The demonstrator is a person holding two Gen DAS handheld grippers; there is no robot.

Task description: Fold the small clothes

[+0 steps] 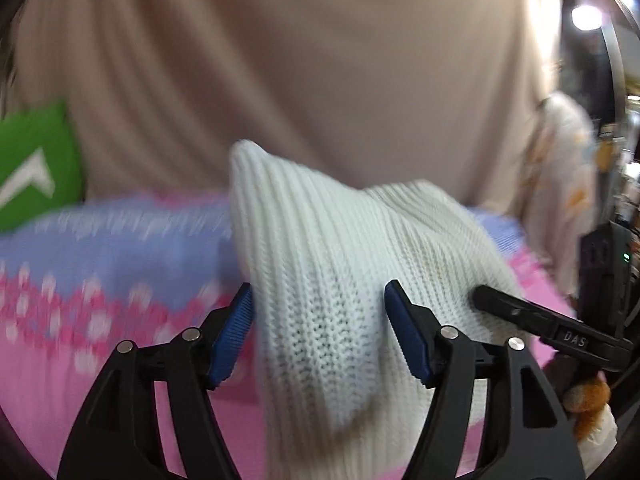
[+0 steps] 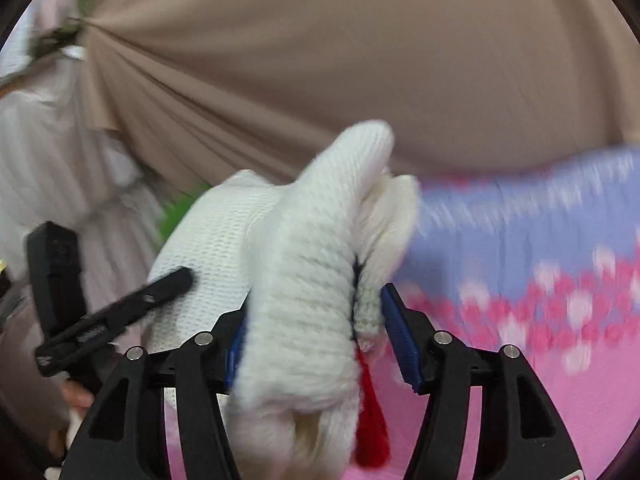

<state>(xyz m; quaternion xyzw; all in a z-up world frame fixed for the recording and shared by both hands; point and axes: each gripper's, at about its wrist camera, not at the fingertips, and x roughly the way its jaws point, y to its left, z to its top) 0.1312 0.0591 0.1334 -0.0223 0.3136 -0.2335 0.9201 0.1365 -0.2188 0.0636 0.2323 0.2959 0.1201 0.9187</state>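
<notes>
A white ribbed knit garment [image 1: 320,264] hangs bunched between the two grippers, lifted above a pink and lilac patterned knit [image 1: 100,280]. My left gripper [image 1: 318,332] has its blue pads on either side of a fold of the white knit and holds it. My right gripper [image 2: 312,336] is shut on a thick roll of the same white knit [image 2: 304,280], with a red piece [image 2: 370,412] hanging below. Each gripper shows in the other's view as a black finger [image 1: 532,320] [image 2: 132,308] against the white knit.
A beige draped cloth [image 1: 300,60] fills the background. A green cushion [image 1: 36,164] lies at the left. A pale printed garment [image 1: 560,168] hangs at the right. The pink and lilac knit [image 2: 540,280] spreads under both grippers.
</notes>
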